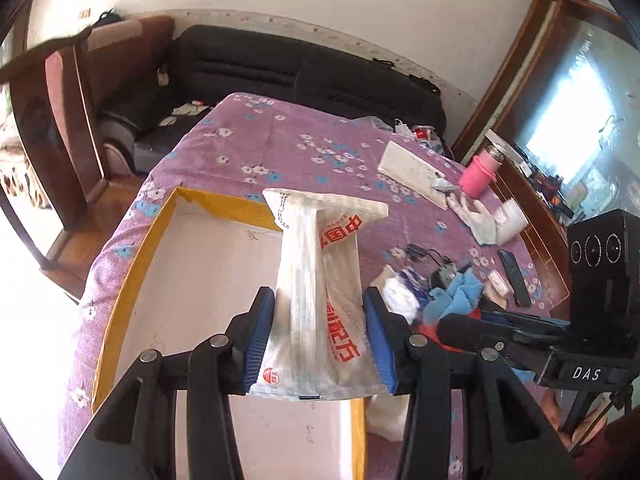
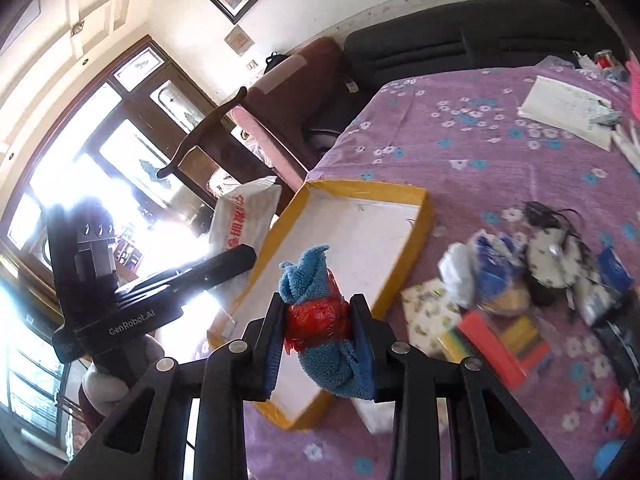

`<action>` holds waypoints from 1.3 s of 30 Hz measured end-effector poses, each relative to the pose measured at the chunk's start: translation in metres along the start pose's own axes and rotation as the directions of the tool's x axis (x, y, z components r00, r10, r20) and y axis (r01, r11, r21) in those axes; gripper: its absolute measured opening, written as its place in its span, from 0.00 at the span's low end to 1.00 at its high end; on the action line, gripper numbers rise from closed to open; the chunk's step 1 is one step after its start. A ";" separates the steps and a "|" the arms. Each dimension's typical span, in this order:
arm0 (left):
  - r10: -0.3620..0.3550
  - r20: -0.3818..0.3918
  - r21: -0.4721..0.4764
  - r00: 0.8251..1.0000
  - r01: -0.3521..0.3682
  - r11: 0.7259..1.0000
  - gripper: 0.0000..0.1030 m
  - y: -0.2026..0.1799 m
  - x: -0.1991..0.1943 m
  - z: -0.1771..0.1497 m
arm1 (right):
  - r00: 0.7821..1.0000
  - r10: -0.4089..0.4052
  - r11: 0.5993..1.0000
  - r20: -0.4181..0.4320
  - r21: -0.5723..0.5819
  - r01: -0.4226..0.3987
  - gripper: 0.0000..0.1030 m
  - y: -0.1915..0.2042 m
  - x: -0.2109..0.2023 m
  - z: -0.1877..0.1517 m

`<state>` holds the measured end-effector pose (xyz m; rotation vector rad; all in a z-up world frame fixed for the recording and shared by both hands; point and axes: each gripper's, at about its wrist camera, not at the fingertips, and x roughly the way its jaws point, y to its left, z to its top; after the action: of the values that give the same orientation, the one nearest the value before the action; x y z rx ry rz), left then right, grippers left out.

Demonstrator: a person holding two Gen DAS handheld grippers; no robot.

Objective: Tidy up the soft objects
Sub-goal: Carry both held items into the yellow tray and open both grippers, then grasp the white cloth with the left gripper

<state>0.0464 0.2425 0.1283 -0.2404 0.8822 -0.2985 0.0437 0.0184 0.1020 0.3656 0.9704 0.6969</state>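
My left gripper (image 1: 319,308) is shut on a silvery-white foil pouch (image 1: 320,276) with red printed characters, held upright above the yellow-rimmed shallow box (image 1: 132,280). In the right wrist view the same pouch (image 2: 244,216) hangs at the box's left edge, with the left gripper's black body below it. My right gripper (image 2: 319,312) is shut on a blue towel (image 2: 308,280) bundled with a red crinkly piece (image 2: 316,316), held over the near end of the yellow box (image 2: 424,208). The box's white floor is bare.
The box sits on a table under a purple flowered cloth (image 1: 280,140). Right of the box lies a pile of small items (image 2: 520,272): cloths, packets, a clock, cables. Farther back lie a white board (image 1: 412,172), a pink bottle (image 1: 478,170) and a white glove (image 1: 476,212). A dark sofa (image 1: 280,68) stands behind.
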 end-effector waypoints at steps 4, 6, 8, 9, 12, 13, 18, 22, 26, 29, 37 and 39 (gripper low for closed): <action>-0.036 -0.045 -0.101 0.998 0.031 0.994 0.43 0.038 0.048 0.012 | 0.996 -0.079 0.993 -0.051 0.082 0.083 0.34 -0.014 0.075 0.032; -0.047 -0.052 -0.130 0.998 0.040 0.991 0.43 0.048 0.063 0.013 | 0.991 -0.117 0.986 -0.068 0.109 0.124 0.34 -0.027 0.098 0.041; -0.054 -0.066 -0.158 0.996 0.043 0.987 0.43 0.056 0.080 0.015 | 0.984 -0.163 0.979 -0.071 0.113 0.170 0.34 -0.035 0.114 0.046; -0.059 -0.077 -0.179 0.995 0.045 0.983 0.44 0.060 0.089 0.016 | 0.981 -0.178 0.976 -0.072 0.113 0.185 0.34 -0.038 0.119 0.048; -0.052 -0.094 -0.236 0.994 0.029 0.971 0.51 0.073 0.103 0.015 | 0.976 -0.206 0.971 -0.069 0.109 0.213 0.36 -0.044 0.125 0.055; -0.052 -0.097 -0.250 0.994 0.026 0.968 0.53 0.076 0.106 0.015 | 0.973 -0.221 0.968 -0.063 0.106 0.226 0.38 -0.044 0.125 0.055; -0.055 -0.093 -0.266 0.994 0.028 0.964 0.61 0.079 0.097 0.014 | 0.969 -0.248 0.965 -0.010 0.090 0.248 0.67 -0.041 0.107 0.057; -0.051 -0.060 -0.264 0.997 0.034 0.964 0.63 0.070 0.070 0.012 | 0.969 -0.246 0.967 0.038 0.077 0.243 0.67 -0.039 0.065 0.049; -0.067 0.002 -0.214 0.998 0.065 0.975 0.74 0.043 0.026 -0.009 | 0.961 -0.268 0.963 0.065 0.042 0.266 0.67 -0.044 0.016 0.016; -0.098 0.045 -0.161 0.994 0.104 0.981 0.75 0.020 -0.002 -0.035 | 0.945 -0.321 0.947 0.060 -0.011 0.322 0.67 -0.047 -0.005 -0.017; -0.055 0.117 -0.100 0.992 0.067 0.993 0.76 -0.019 -0.042 -0.088 | 0.945 -0.328 0.908 -0.002 -0.277 0.314 0.67 -0.016 0.010 -0.089; -0.069 0.115 -0.089 0.991 0.079 0.993 0.76 -0.026 -0.044 -0.094 | 0.947 -0.321 0.903 -0.033 -0.312 0.295 0.67 -0.012 0.024 -0.098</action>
<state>-0.0580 0.2263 0.1111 -0.3735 0.7782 -0.3101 -0.0256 0.0243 0.0284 -0.0911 0.9561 0.5619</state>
